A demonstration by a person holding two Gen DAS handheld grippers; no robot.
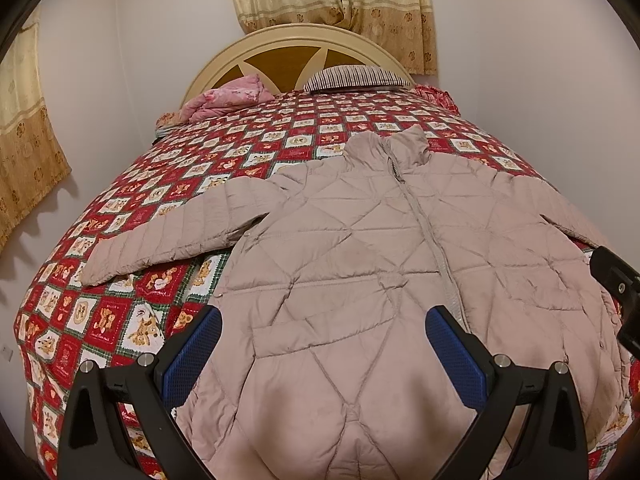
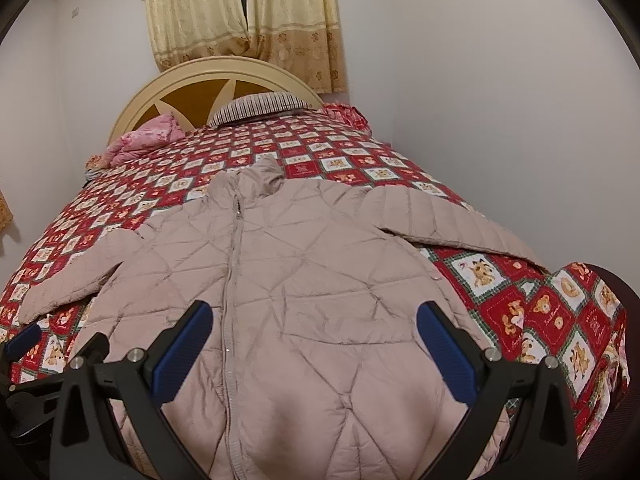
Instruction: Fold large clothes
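Both claws, left claw [image 1: 324, 344] and right claw [image 2: 314, 340], hang spread above the jacket [image 1: 360, 248]; no writing legible.

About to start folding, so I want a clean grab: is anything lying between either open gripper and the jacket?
Nothing visible does. The left gripper and right gripper both hang open directly over the jacket, which lies flat on the bedspread.

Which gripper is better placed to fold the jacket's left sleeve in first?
Left. The left gripper hovers open over the jacket half nearest the outstretched left sleeve; the right gripper sits across the zipper.
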